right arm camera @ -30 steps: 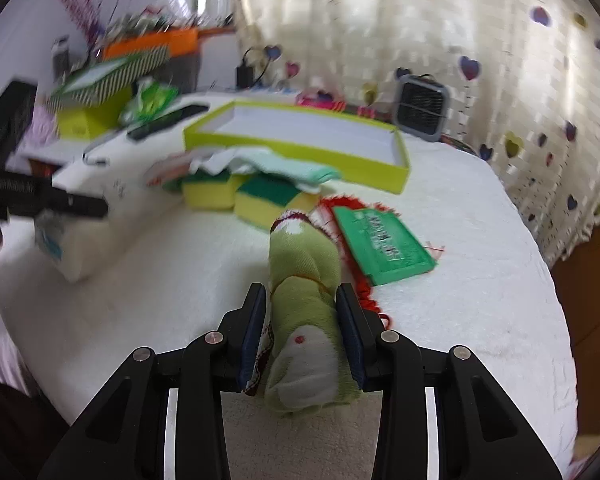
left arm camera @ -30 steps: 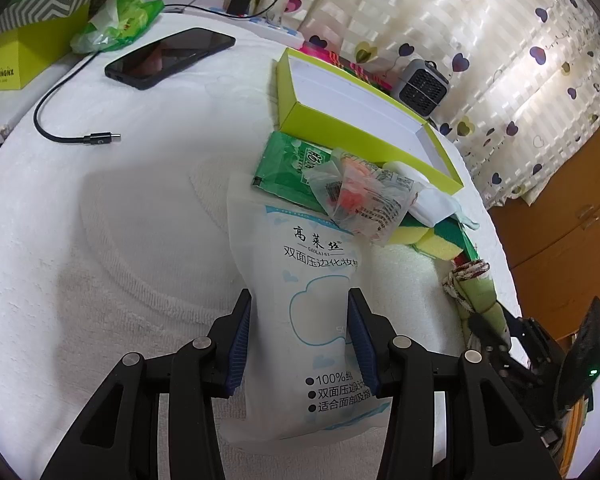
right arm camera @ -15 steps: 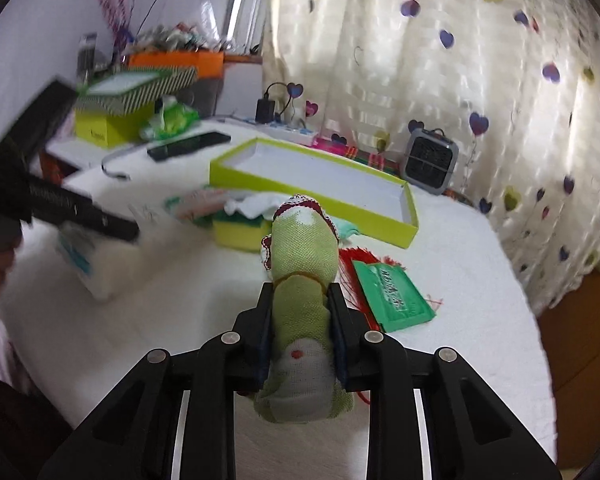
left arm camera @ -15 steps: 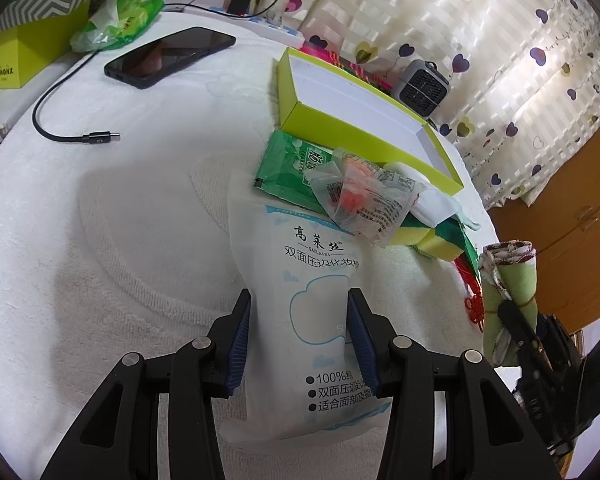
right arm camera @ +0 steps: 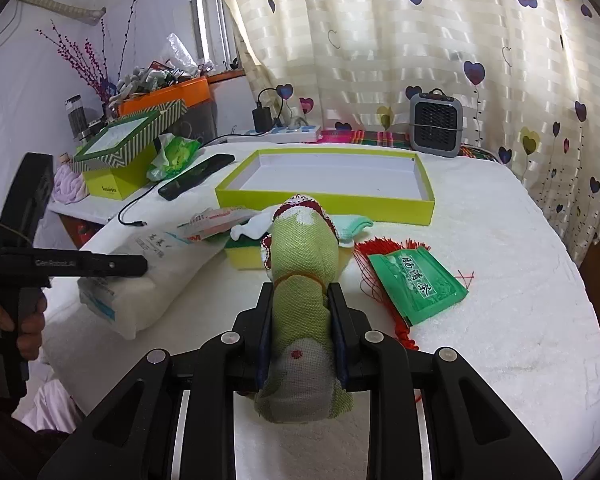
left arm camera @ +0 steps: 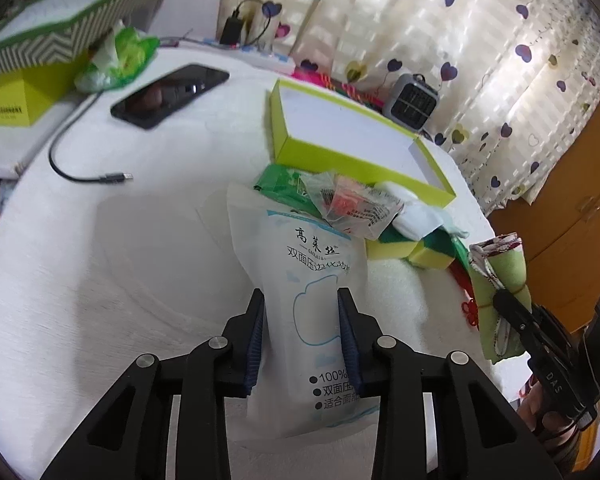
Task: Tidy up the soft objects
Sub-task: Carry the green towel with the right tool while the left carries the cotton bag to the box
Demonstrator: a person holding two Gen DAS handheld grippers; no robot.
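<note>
Heart-patterned curtains (right arm camera: pixel 420 40) back a table under a fluffy white cloth (right arm camera: pixel 500 260), with an empty lime-green tray (right arm camera: pixel 324 200) near the middle. Right gripper (right arm camera: pixel 300 332) is clamped on a rolled green sock (right arm camera: pixel 304 264), lifted clear of the cloth. Left gripper (left arm camera: pixel 300 340) has its jaws closing on a white cotton-pad pouch (left arm camera: pixel 320 280) lying on the cloth, pads at its sides. Only the right view shows the green tea sachet (right arm camera: pixel 416 284) and red tassel (right arm camera: pixel 380 248). Yellow sponges (left arm camera: pixel 404 252) are half buried under wrappers; the pouch's lower print is cut off by the fingers.
</note>
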